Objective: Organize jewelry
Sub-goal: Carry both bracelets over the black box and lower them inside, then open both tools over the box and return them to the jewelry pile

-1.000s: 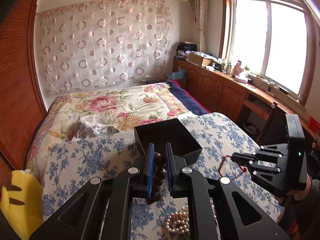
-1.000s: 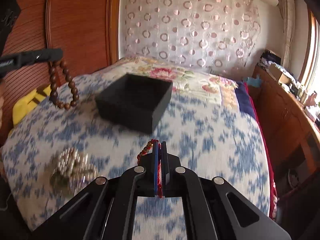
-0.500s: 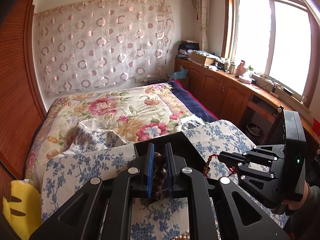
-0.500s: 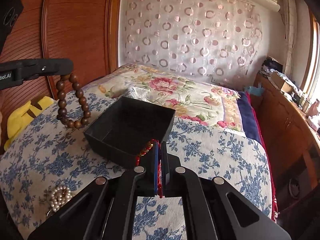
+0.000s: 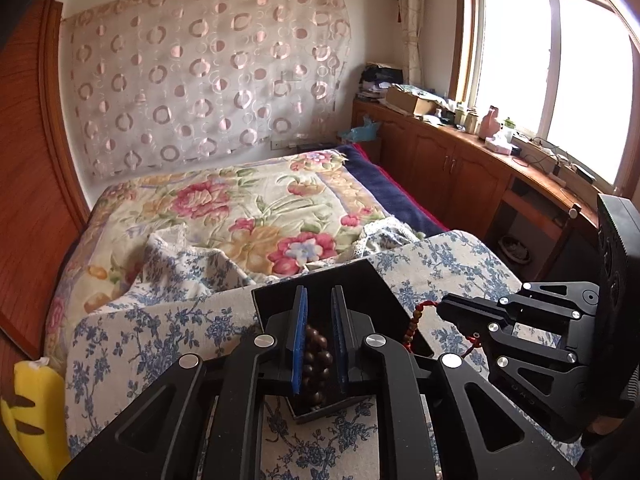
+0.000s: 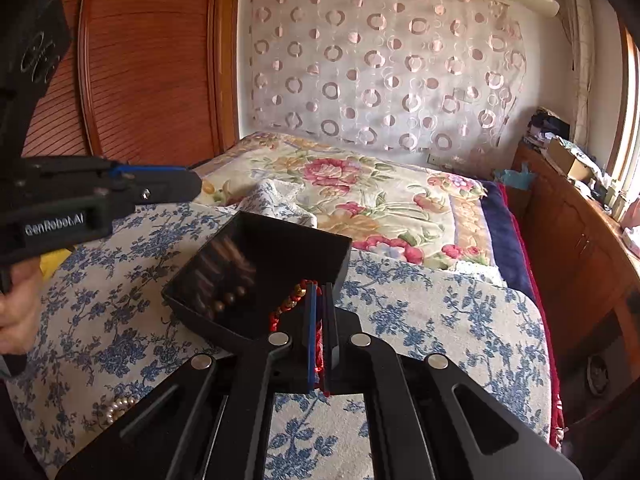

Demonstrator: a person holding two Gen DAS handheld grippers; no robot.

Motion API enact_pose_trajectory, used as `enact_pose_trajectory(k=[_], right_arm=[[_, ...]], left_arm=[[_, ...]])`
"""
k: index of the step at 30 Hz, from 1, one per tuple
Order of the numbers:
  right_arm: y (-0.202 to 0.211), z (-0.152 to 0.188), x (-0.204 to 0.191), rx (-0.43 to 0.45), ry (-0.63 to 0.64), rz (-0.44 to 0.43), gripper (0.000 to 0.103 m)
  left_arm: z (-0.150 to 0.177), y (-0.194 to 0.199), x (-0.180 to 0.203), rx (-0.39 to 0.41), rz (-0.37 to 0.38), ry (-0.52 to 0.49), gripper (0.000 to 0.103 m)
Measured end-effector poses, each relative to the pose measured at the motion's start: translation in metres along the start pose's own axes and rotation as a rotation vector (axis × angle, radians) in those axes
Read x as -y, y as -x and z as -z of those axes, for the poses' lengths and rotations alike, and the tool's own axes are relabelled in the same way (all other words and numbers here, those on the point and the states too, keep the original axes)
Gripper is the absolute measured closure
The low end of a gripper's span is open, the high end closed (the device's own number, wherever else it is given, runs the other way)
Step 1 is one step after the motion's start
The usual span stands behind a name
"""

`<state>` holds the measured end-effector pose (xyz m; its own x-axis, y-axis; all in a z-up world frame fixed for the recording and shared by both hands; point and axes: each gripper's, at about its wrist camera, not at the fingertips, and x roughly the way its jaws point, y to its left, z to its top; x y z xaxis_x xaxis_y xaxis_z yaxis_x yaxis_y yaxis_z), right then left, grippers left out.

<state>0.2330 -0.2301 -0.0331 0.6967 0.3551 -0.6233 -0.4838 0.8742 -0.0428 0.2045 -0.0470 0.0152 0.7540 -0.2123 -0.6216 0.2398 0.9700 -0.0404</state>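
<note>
A black open box [image 5: 320,292] [image 6: 280,248] sits on the blue-flowered cloth. My left gripper [image 5: 320,300] hovers over it with its jaws parted; the brown wooden bead bracelet [image 5: 316,360] lies below them inside the box, blurred in the right wrist view [image 6: 224,276]. My right gripper [image 6: 320,292] is shut on a red beaded string bracelet [image 6: 294,300] at the box's near right edge; it also shows in the left wrist view [image 5: 416,320].
A pearl bracelet [image 6: 118,408] lies on the cloth near the front left. A yellow soft toy [image 5: 32,412] sits at the bed's left edge. A wooden cabinet [image 5: 460,176] runs along the window side, a wood panel [image 6: 140,60] on the left.
My left gripper moved over the box and opened; the wooden bead bracelet dropped into the box. My right gripper brought the red bracelet up to the box's edge.
</note>
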Motion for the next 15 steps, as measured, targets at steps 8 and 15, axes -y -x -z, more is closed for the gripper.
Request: enact_pose_trajectory(k=[8, 15], right_arm=[[-0.019, -0.011, -0.011, -0.004, 0.006, -0.042, 0.1], [-0.047, -0.014, -0.01, -0.067, -0.044, -0.101, 0.093]], left_arm=[[0.011, 0.014, -0.012, 0.013, -0.016, 0.001, 0.082], [0.035, 0.023, -0.023, -0.009, -0.014, 0.01, 0.073]])
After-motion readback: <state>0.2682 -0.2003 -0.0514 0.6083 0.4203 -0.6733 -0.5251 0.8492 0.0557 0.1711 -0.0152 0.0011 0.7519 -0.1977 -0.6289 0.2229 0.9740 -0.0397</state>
